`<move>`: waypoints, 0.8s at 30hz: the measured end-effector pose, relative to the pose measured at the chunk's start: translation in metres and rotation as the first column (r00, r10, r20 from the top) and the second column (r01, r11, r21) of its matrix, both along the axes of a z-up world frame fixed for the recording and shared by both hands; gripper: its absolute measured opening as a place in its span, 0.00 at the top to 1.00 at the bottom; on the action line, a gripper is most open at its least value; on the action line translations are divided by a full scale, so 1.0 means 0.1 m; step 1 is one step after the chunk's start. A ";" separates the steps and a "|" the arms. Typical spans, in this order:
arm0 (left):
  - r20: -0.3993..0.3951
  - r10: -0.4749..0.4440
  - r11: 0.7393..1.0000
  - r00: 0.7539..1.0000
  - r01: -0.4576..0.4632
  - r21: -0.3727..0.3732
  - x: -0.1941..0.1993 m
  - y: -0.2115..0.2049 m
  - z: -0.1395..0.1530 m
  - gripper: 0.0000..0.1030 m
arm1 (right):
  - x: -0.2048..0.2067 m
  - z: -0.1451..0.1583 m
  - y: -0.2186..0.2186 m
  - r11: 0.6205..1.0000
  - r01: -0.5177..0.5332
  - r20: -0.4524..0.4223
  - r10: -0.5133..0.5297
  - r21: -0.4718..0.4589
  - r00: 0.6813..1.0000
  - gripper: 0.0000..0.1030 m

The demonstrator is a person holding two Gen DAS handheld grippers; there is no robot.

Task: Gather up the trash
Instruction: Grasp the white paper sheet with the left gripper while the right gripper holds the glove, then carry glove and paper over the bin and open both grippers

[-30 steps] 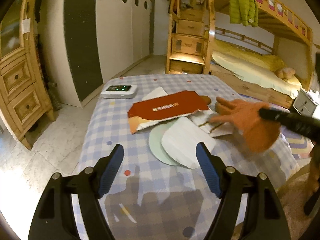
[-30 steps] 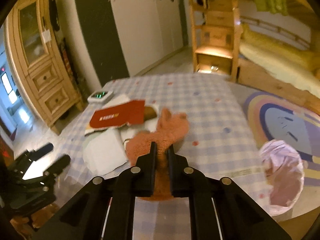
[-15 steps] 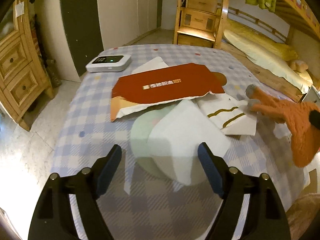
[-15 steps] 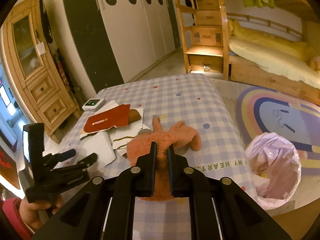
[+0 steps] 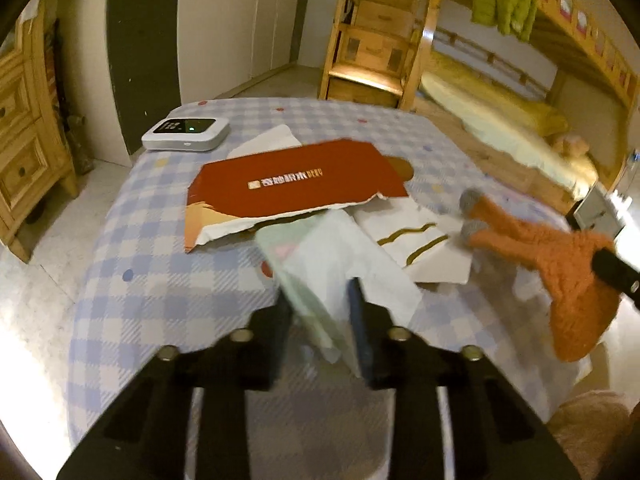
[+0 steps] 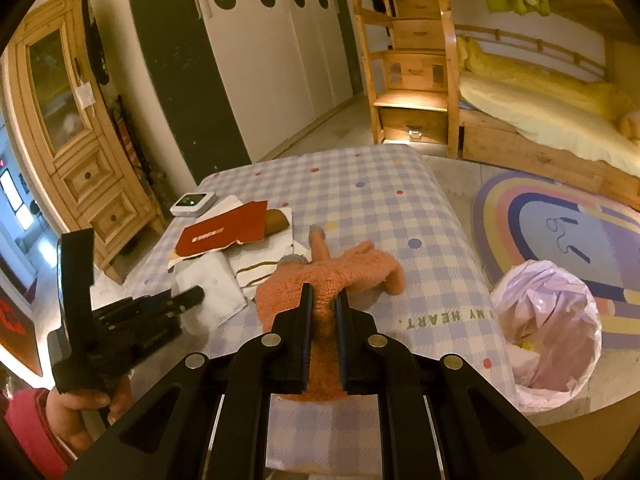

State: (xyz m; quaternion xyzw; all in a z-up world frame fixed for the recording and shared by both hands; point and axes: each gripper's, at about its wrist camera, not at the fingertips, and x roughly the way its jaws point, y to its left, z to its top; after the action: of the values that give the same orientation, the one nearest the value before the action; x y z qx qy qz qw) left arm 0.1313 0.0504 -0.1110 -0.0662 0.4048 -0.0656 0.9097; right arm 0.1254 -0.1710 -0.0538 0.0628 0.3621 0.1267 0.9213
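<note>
Left tool (image 5: 320, 312) has its jaws drawn in on a stack of thin white and pale-green paper sheets (image 5: 320, 264), which tilt up off the blue-and-white checked cloth of the worktop (image 5: 160, 280). Right tool (image 6: 322, 320) is pinched tight on a fuzzy orange knit glove (image 6: 332, 276) w/ grey fingertips; the glove's fingers trail on the cloth ahead of it.

Rest of the litter sits just beyond: a torn red cardboard mailer (image 5: 296, 184) lying over white packaging, and a white card box with gold stripes (image 5: 420, 244) beside it. The white digital scale (image 5: 186, 134) w/ green light is at the far corner (prob. not trash, leave it).

The bin lined with a pink plastic bag (image 6: 548, 320) stands on the floor off the worktop's right edge, near the right tool.

To do this well: the sheets are limp and only nipped at one edge, so lift slow and keep the grip firm or a layer slips out. Carry across low, clear the mailer's edge (it could snag). Right side is closest to the bin, so I'd drop the glove first, opening only once above the bag mouth.
</note>
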 end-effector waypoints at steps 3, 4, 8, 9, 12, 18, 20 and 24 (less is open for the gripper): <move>0.046 0.005 0.997 0.999 -0.001 -0.081 -0.16 0.11 0.14 0.93 | -0.11 0.08 -0.05 1.000 0.007 0.016 -0.007 -0.010 1.000 0.89; 0.072 0.008 0.996 0.997 -0.001 -0.086 -0.24 0.13 0.21 0.94 | -0.14 0.12 -0.07 1.000 0.010 0.023 -0.010 -0.009 1.000 0.89; 0.138 0.003 0.998 0.990 0.005 -0.059 -0.49 0.14 0.41 0.95 | -0.26 0.32 -0.22 1.000 0.013 0.045 -0.013 0.002 0.999 0.89; 0.158 -0.007 0.999 0.987 0.013 -0.038 -0.57 0.12 0.47 0.95 | -0.29 0.36 -0.25 1.000 0.017 0.057 -0.016 -0.012 0.998 0.89; 0.191 -0.049 0.999 0.980 0.050 -0.002 -0.74 0.04 0.59 0.95 | -0.38 0.45 -0.30 0.999 0.028 0.085 -0.025 -0.029 0.996 0.89; 0.231 -0.138 0.990 0.963 0.135 0.032 -0.87 -0.24 0.75 0.95 | -0.48 0.48 -0.55 0.999 0.053 0.086 -0.054 0.008 0.995 0.89; 0.245 -0.173 0.985 0.954 0.167 0.045 -0.87 -0.41 0.79 0.95 | -0.50 0.48 -0.64 0.998 0.064 0.079 -0.065 0.014 0.995 0.89; 0.249 -0.249 0.968 0.936 0.238 0.072 -0.85 -0.76 0.82 0.95 | -0.56 0.47 -0.85 0.994 0.096 0.059 -0.099 0.047 0.993 0.89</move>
State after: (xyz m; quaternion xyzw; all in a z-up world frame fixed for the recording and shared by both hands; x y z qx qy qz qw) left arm 0.0461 -0.0261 -0.0295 0.0120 0.2901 -0.1776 0.9403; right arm 0.0694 -0.2556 -0.0070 0.0967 0.3276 0.0913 0.9354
